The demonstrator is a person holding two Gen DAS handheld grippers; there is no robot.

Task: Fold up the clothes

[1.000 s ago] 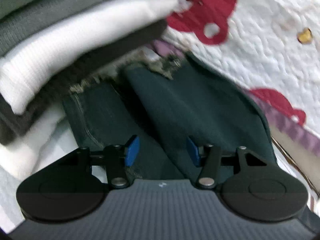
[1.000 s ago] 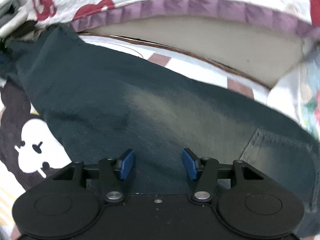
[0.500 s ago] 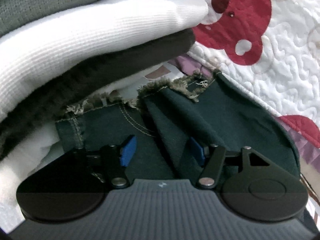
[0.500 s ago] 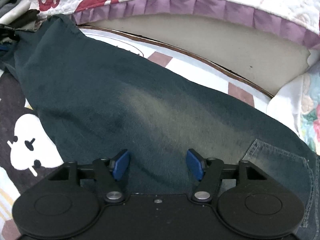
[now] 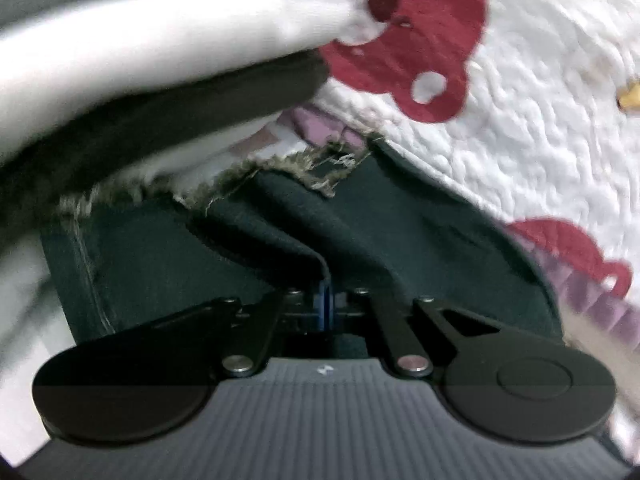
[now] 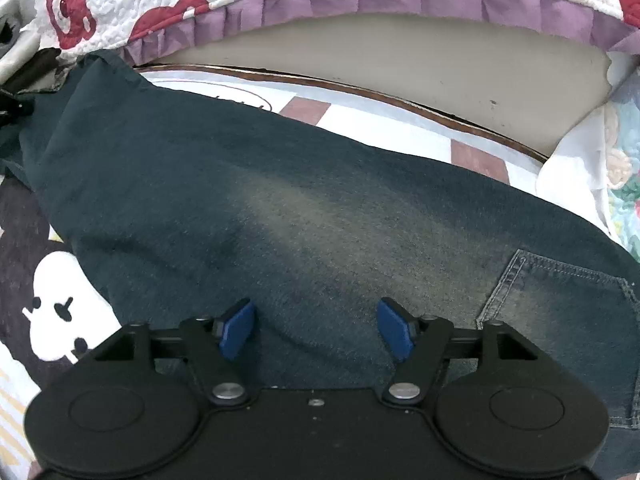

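a: left wrist view. our left gripper (image 5: 325, 307) has its jaws pressed together on a raised ridge of the dark jeans (image 5: 420, 240), not far back from the frayed hem (image 5: 280, 168). why there, do we think?

b: we read it as taking the leg end, so the leg can be carried over for a fold. the cloth peaks right at our jaws and slopes away on both sides, which fits a pinch lifting it a little.

a: and past the hem, up and to the left of our jaws?

b: a stack of folded clothes (image 5: 160, 52), white over dark, probably where finished pieces go. to the right of our jaws is the white quilt with red bears (image 5: 540, 92).

a: right wrist view.

b: our right gripper (image 6: 316, 330) has its jaws spread, holding nothing, low over the faded middle of the jeans. the back pocket (image 6: 560, 292) is just right of our jaws, and the leg runs away ahead and to the left.

a: so why hover there?

b: we judge it is placed to pin or grip near the seat while the left end travels. the jeans lie stretched long on the bed sheet (image 6: 380, 120), not yet a compact fold.
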